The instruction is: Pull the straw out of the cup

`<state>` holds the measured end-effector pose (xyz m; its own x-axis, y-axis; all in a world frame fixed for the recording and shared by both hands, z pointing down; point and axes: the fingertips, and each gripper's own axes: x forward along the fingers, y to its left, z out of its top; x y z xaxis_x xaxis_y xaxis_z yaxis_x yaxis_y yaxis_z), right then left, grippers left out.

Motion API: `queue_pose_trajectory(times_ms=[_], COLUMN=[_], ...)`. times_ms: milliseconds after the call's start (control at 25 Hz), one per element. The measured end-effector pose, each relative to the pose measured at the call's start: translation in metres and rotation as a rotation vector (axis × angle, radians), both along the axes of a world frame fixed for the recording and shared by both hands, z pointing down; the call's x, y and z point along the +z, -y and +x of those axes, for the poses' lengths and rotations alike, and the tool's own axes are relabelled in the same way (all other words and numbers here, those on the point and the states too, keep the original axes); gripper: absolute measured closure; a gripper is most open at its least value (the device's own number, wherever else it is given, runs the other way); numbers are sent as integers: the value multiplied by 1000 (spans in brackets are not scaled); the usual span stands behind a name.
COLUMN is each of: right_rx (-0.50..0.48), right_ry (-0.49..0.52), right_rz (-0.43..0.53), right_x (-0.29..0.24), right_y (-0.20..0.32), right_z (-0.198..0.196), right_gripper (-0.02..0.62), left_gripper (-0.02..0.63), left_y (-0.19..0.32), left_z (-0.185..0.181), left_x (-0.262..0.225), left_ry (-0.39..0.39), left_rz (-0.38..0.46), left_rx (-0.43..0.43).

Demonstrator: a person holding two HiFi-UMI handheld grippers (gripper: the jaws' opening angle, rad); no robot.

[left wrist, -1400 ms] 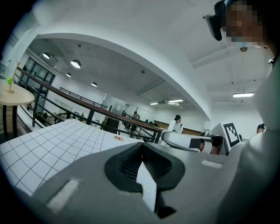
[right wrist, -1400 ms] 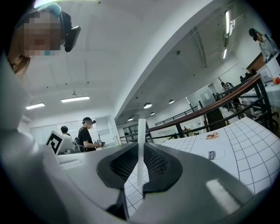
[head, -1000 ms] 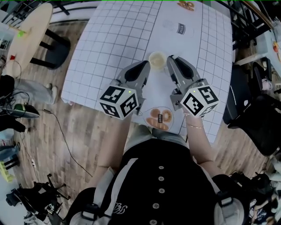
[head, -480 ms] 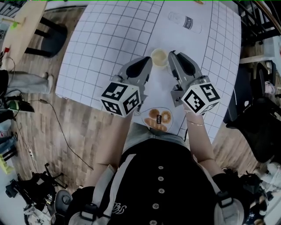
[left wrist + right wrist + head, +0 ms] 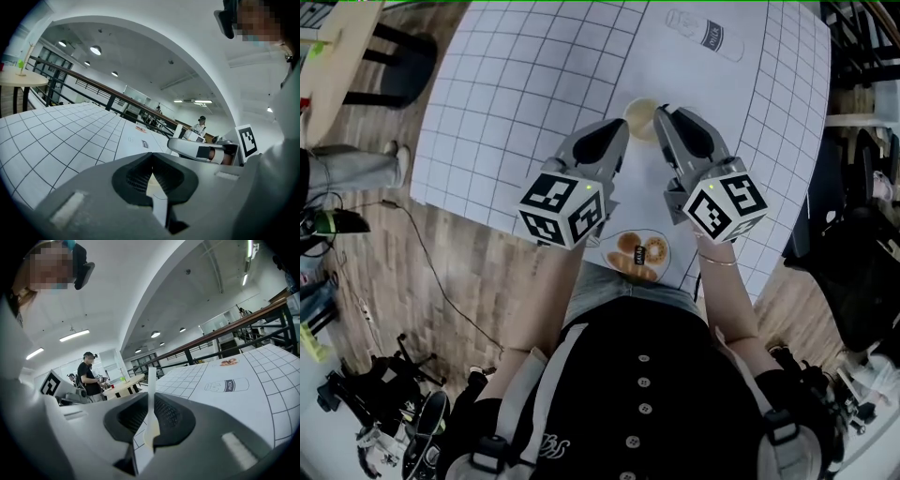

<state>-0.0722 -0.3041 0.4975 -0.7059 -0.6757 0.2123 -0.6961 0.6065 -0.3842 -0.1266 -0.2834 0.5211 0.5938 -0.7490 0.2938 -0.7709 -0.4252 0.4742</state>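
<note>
White gridded tablecloth (image 5: 534, 84) spreads under a small cream paper cup (image 5: 639, 112), with both grippers at its near side. The right gripper (image 5: 661, 119) has its jaws pinched on the thin white straw (image 5: 151, 380), which rises upright above them and, judging by the pale cup just below, is probably not drawn out yet. The left gripper (image 5: 622, 131) has its jaws closed together at the cup's left rim, though whether they nip it is unclear, so lifting the straw clear remains.

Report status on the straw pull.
Left gripper shut on cup. Right gripper shut on straw, upright at cup. Pastry plate sits apart, nearer person.
</note>
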Motion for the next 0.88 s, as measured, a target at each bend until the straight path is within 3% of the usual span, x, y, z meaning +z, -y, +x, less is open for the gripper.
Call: queue_pose_trajectory(times_ms=[560,880], right_rx=[8,17], right_ry=[-32,-72], right_rz=[-52,-64], right_x=[33,45], right_y=[-5,-8], right_z=[-2,-3], right_gripper=[561,561], left_gripper=[607,607], left_y=[1,-6], left_z=[-3,-4], left_x=[23,34], left_ry=[12,-27], left_rz=[-55,-74], left_rx=[-19,-39])
